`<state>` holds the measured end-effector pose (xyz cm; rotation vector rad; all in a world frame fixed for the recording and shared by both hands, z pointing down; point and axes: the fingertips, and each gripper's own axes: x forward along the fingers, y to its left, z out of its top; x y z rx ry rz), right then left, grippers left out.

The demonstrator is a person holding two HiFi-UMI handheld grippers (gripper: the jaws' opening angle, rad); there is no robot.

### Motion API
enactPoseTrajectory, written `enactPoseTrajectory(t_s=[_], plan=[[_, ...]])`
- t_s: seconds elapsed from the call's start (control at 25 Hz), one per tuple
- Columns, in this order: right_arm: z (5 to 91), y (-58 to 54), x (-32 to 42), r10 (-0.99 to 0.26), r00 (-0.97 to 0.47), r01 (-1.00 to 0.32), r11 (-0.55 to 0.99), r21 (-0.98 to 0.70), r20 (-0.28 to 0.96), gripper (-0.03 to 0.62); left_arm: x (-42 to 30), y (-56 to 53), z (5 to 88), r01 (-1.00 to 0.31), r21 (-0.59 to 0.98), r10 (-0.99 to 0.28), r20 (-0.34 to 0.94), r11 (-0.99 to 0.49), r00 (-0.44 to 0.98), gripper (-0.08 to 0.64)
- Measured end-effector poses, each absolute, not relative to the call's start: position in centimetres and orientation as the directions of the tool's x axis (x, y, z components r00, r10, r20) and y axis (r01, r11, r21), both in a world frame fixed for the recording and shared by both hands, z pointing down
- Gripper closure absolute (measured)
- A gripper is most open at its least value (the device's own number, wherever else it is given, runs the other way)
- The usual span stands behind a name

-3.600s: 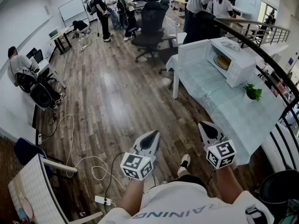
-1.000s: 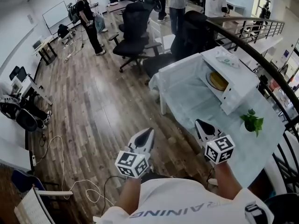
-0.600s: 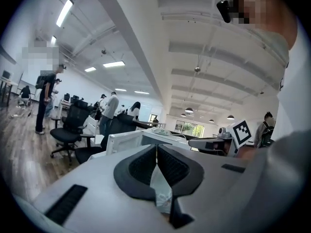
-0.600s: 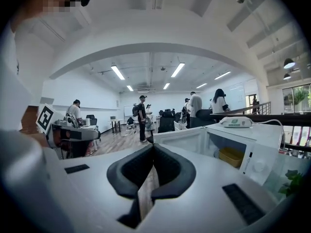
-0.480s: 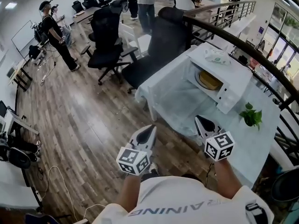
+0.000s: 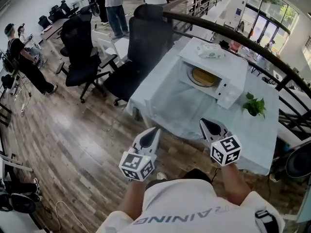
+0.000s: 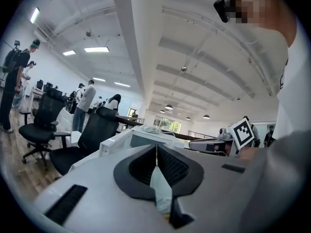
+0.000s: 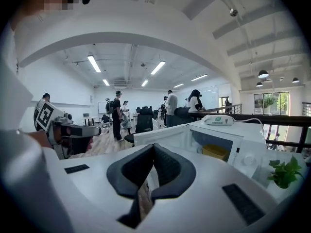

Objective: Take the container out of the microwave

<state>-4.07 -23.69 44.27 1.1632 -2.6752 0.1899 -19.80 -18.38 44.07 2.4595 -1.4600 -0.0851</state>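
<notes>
While half shaded by the cavity that houses it, the container (image 6: 203, 76) is listed as one low, round, yellow item lying inside the microwave (image 6: 228, 64), untouched by either claw. Microwave: white, standing at the far side of the desk (image 6: 170, 108), opening turned toward the person. Its door (image 8: 163, 136) is swung wide to the left in the right gripper view. On its roof lies one flat white packet with a green label (image 6: 210, 51). Desk: covered in a pale cloth, and just beside the microwave's right end it carries one small green plant (image 6: 253, 106). Left claw (image 6: 154, 131): jaws pressed together with nothing between them, held above the wooden floor (image 6: 73, 140) just short of the desk's near edge and well apart from the microwave. Right claw (image 6: 204, 123): jaws likewise closed on nothing, tips showing against the near edge of the desk cloth, pointed toward the microwave and well apart from it. Surroundings: black office chairs (image 6: 146, 38) drawn up at the desk's left end. Several people (image 6: 114, 6) stand farther back in the room.
</notes>
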Motion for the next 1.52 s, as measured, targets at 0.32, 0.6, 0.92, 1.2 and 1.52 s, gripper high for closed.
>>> enactPoseTrajectory(t_s=[0.32,0.6,0.92,1.2,1.52], plan=[[45.3,-25.7,-2.8,-0.766,-0.570,-0.799,0.601,0.016,0.298,0.571,-18.7,-22.0,45.0,-0.786,0.295,-0.805,0.084,-0.543,0.588,0.523],[48.1,-30.0,-2.3,-0.748,-0.557,-0.800,0.600,0.008,0.361,0.571,-16.1,-27.2,46.0,-0.749,0.302,-0.756,0.118,-0.590,0.644,0.523],[47.9,-38.6,0.2,-0.767,-0.529,-0.814,0.580,0.038,0.364,0.571,-13.4,-34.4,46.6,-0.753,0.291,-0.753,0.136,-0.591,0.644,0.523],[51.1,-45.0,1.4,-0.762,-0.458,-0.807,0.572,0.144,0.457,0.569,-11.6,-37.9,47.4,-0.737,0.304,-0.735,0.147,-0.604,0.662,0.523],[57.5,-52.4,0.7,-0.718,-0.366,-0.734,0.614,0.291,0.592,0.562,-10.4,-39.6,49.0,-0.746,0.298,-0.728,0.190,-0.596,0.658,0.523]])
